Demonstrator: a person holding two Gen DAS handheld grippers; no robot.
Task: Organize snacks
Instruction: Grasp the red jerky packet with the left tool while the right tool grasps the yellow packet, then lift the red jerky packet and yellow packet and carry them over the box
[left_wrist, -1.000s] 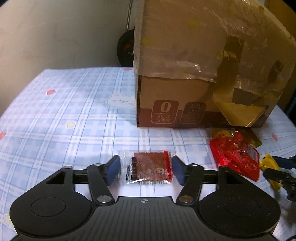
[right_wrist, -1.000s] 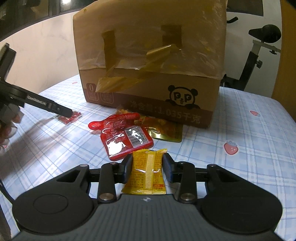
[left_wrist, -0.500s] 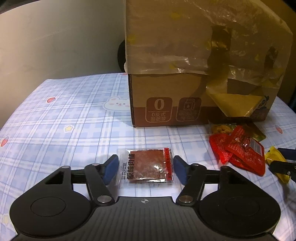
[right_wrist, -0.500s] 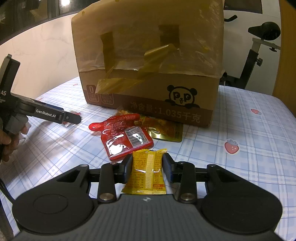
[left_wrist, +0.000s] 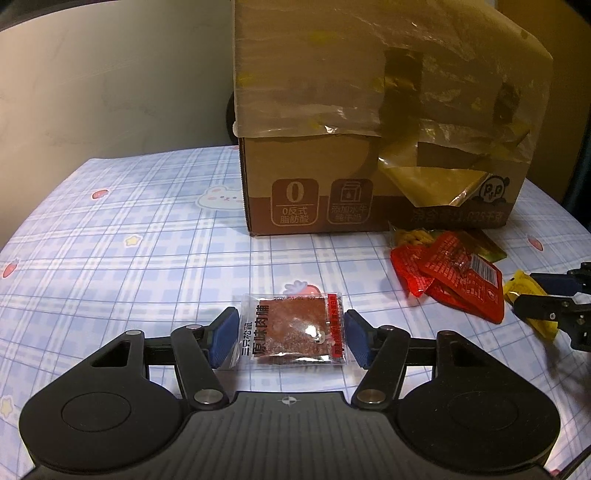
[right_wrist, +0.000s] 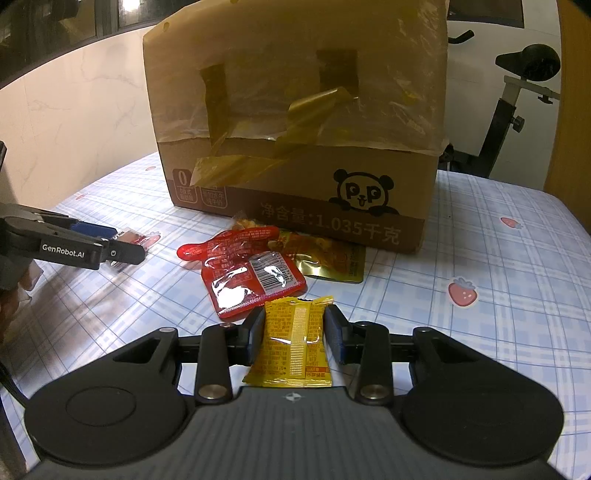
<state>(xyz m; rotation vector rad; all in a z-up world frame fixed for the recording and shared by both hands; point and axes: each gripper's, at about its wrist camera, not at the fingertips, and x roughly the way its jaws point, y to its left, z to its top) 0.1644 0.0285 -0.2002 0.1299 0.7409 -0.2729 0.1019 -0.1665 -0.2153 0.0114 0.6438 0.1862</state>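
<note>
My left gripper (left_wrist: 291, 338) is shut on a clear packet of brown dried meat (left_wrist: 293, 330) and holds it above the tablecloth. My right gripper (right_wrist: 294, 334) is shut on a yellow snack packet (right_wrist: 293, 341). Red snack packets (right_wrist: 251, 273) and a gold packet (right_wrist: 332, 256) lie in a pile in front of the cardboard box (right_wrist: 295, 147). The pile also shows in the left wrist view (left_wrist: 454, 273), with the box (left_wrist: 380, 129) behind it. The left gripper shows at the left of the right wrist view (right_wrist: 122, 247), and the right gripper at the right edge of the left wrist view (left_wrist: 546, 299).
A blue checked tablecloth (left_wrist: 110, 240) with cartoon prints covers the table. A pale wall (left_wrist: 110, 92) stands behind it. An exercise bike (right_wrist: 517, 99) stands beyond the table at the right.
My left gripper has lifted the meat packet off the cloth and moved right, towards the pile. The right gripper has held still with the yellow packet.
</note>
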